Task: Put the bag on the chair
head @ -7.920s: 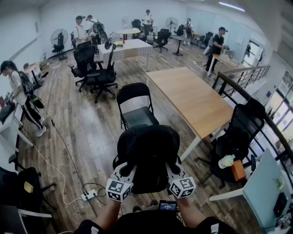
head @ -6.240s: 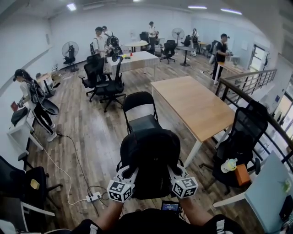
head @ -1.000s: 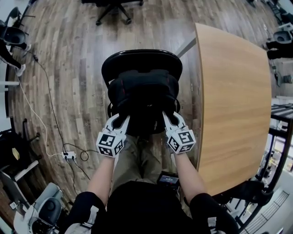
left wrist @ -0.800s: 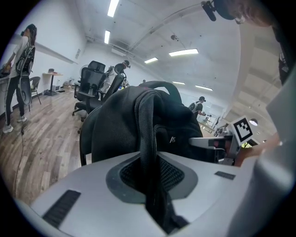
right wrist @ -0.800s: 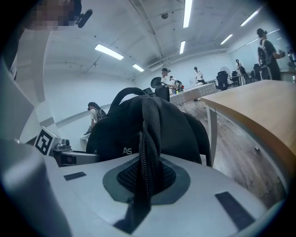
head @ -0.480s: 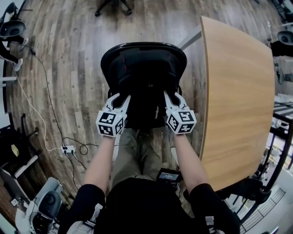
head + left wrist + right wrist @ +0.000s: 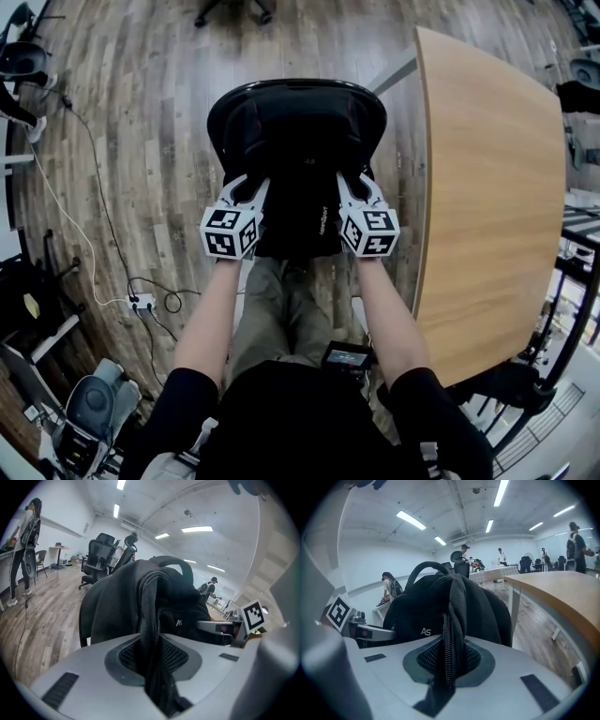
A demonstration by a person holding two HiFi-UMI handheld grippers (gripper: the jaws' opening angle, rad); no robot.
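A black backpack (image 7: 298,178) rests on the seat of a black folding chair (image 7: 295,89), leaning against its backrest. My left gripper (image 7: 246,192) is at the bag's left side and my right gripper (image 7: 352,187) at its right side. In the left gripper view the bag's zip edge (image 7: 149,620) still runs between the jaws of the left gripper (image 7: 152,644). In the right gripper view a zip edge (image 7: 452,620) likewise lies between the jaws of the right gripper (image 7: 450,653). Both pairs of jaws have just been opening, and the pads stand off the fabric.
A long wooden table (image 7: 487,187) stands close on the chair's right. A power strip with a white cable (image 7: 141,303) lies on the wooden floor at the left. An office chair's base (image 7: 230,9) is beyond the chair. People stand far back in the room (image 7: 576,541).
Both grippers have sunk with the bag onto the chair's seat, and the bag now sits lower against the backrest. Several seconds ago the bag was being carried across the room.
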